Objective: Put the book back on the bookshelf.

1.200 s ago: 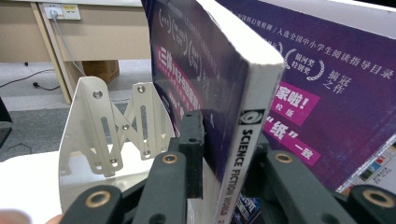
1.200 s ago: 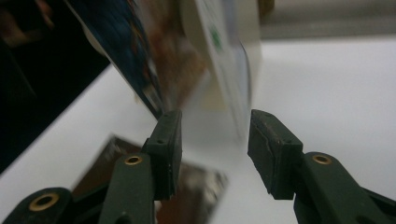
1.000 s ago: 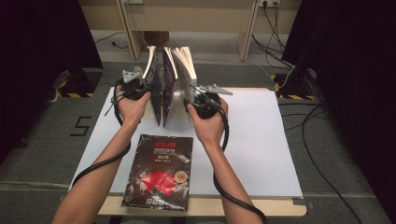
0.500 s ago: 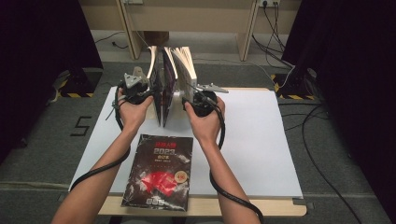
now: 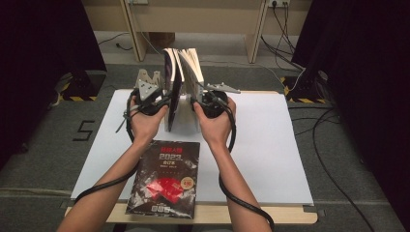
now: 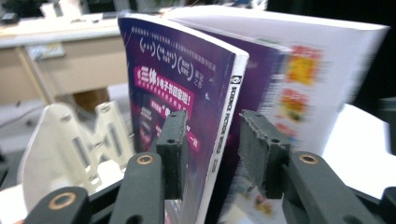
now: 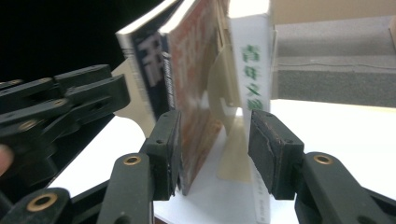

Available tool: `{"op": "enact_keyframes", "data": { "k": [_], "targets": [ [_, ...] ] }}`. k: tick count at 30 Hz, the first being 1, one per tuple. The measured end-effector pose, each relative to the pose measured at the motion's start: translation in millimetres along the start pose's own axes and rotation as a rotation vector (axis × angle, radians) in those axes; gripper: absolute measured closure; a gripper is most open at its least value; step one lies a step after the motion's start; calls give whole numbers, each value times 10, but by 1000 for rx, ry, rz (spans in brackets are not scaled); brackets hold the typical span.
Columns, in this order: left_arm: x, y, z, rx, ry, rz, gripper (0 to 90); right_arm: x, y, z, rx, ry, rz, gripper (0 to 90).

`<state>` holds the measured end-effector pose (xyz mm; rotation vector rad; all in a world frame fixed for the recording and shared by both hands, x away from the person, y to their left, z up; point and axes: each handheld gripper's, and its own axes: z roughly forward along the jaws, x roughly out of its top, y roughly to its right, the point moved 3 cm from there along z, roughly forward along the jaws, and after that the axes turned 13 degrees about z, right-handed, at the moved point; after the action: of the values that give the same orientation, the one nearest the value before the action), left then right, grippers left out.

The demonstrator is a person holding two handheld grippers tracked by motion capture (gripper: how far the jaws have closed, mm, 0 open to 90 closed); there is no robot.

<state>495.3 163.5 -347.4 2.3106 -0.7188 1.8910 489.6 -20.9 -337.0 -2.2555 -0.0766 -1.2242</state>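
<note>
Now, upper centre of high view: row of books stands upright on white tabletop between cream bookends. Left gripper straddles spine of purple science-fiction book; fingers just been opening, spread, pads clear of covers, likely letting book rest upright against neighbours. Right gripper brackets reddish book and white-spined book, fingers spread, seemingly steadying the row against toppling. Dark magazine lies flat at lower centre, near tabletop edge.

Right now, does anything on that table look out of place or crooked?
Yes. The standing books lean and fan apart at the top instead of standing straight in the bookend. One black-and-red book lies flat, its near edge overhanging the table.
</note>
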Motion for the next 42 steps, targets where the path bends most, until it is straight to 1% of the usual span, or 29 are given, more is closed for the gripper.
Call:
{"op": "enact_keyframes", "data": {
  "k": [1,3,7,8,9,11,12,13,14,15,16,18,20,21,22,26,28,29,30,31,32,33,35,39,41,42],
  "targets": [
    [-7,53,-19,-6,8,5,622,-5,12,-8,-2,-2,4,546],
    [-11,150,-37,-30,18,33,645,-13,51,-35,-6,-1,7,546],
    [-36,259,14,-50,0,65,642,-4,94,-72,-11,5,8,546],
    [-45,270,28,-46,-5,71,638,-3,100,-86,-12,5,10,545],
    [-53,289,50,-39,-10,94,632,-3,102,-91,-12,6,10,545],
    [-54,309,81,-29,-16,88,618,-14,111,-98,-11,2,13,546],
    [-48,311,104,-14,-20,93,605,-21,121,-98,-14,1,11,545],
    [-37,305,134,3,-17,107,592,-28,136,-95,-15,1,9,545],
    [-32,306,167,14,-24,108,577,-40,144,-93,-16,-4,20,545],
    [-31,314,198,22,-38,96,559,-51,157,-89,-16,-7,20,545],
    [-27,316,233,26,-45,97,543,-63,166,-85,-15,-8,22,546],
    [-6,317,303,50,-53,117,519,-84,184,-85,-18,-13,27,546],
    [26,306,362,66,-60,110,497,-98,202,-86,-21,-15,29,545],
    [47,304,384,70,-57,103,493,-101,212,-86,-21,-16,27,545],
    [70,304,400,74,-58,105,494,-104,216,-87,-21,-16,30,545],
    [150,293,470,102,-67,131,497,-102,228,-99,-22,-18,31,545],
    [178,262,507,111,-80,145,514,-106,227,-103,-19,-17,32,545],
    [185,246,523,107,-86,138,514,-112,225,-105,-19,-19,32,545],
    [189,228,529,100,-94,143,534,-117,223,-107,-19,-21,33,545],
    [195,212,522,96,-100,157,577,-122,221,-110,-17,-23,36,546],
    [201,192,503,101,-105,170,644,-125,227,-114,-17,-23,33,545],
    [200,157,477,110,-111,173,675,-126,231,-116,-16,-20,33,545],
    [171,54,421,121,-104,110,735,-126,243,-128,-18,-21,38,545],
    [74,-173,269,163,-75,26,748,-140,268,-139,-19,-19,34,545],
    [33,-253,211,185,-66,6,746,-159,286,-136,-21,-26,41,545],
    [14,-295,181,199,-67,2,747,-169,302,-133,-24,-30,38,545]
  ]
}}
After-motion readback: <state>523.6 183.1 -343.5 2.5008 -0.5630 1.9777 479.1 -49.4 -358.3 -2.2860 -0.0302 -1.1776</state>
